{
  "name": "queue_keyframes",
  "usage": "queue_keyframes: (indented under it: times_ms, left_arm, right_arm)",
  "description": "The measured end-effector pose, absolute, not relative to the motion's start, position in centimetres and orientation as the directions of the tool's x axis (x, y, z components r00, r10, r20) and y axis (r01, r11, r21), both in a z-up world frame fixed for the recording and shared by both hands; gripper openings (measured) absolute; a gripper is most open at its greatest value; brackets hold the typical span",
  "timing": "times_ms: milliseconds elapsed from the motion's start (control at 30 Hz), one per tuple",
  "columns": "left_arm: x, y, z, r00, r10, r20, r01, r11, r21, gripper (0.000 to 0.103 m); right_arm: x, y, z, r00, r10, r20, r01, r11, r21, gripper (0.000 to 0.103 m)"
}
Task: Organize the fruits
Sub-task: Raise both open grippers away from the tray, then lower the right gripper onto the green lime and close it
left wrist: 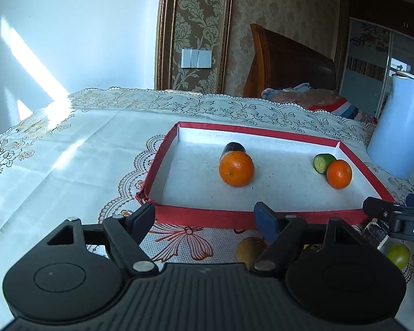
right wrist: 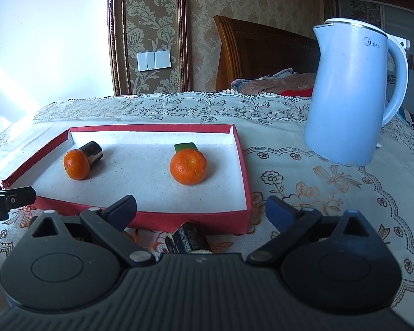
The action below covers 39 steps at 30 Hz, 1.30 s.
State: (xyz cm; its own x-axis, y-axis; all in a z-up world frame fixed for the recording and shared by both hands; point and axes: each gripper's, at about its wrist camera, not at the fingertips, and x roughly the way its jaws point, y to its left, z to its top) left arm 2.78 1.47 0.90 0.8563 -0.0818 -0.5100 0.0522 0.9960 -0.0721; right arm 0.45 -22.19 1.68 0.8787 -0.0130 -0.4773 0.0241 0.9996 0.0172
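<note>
Both the left gripper [left wrist: 207, 215] and right gripper [right wrist: 201, 209] hung empty, fingers apart, before the red tray [right wrist: 193, 219] holding two oranges [right wrist: 188, 167]; next comes reaching for fruit outside the tray.

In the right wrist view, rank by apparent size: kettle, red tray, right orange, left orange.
1. red tray
2. kettle
3. right orange
4. left orange
The oranges may really match; the right one sits nearer the camera.
</note>
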Motion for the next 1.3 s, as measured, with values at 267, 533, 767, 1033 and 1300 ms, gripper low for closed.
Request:
queue_keyframes:
  times_ms: [267,533,767,1033,1300]
  left_arm:
    - [2.6,1.5,0.7,0.851,-0.081,-0.519,0.059,0.996,-0.059,0.079]
    - [2.1,1.0,0.4,0.846,-0.082,-0.526,0.080,0.996,-0.025,0.079]
    - [2.1,0.9,0.2,0.838,-0.088,-0.538,0.094,0.995,-0.016,0.079]
    - [1.9,0.5,0.0,0.839,-0.082,-0.537,0.103,0.995,0.009,0.083]
    - [2.2,0.8,-0.1,0.822,-0.109,-0.559,0.115,0.993,-0.025,0.084]
  right_arm:
    - [-0.4,-22.7,1.3,0.878,-0.018,-0.479,0.035,0.999,0.028,0.101]
    - [-1.1,-23.0,1.0,0.874,-0.015,-0.486,0.039,0.998,0.039,0.101]
    - [-1.4,-23.2,1.0,0.874,-0.016,-0.486,0.043,0.998,0.044,0.101]
    - [-1.5,-23.4,0.9,0.874,-0.020,-0.485,0.049,0.998,0.047,0.103]
    - [-2.6,-24.6,1.1,0.881,-0.018,-0.473,0.065,0.994,0.084,0.103]
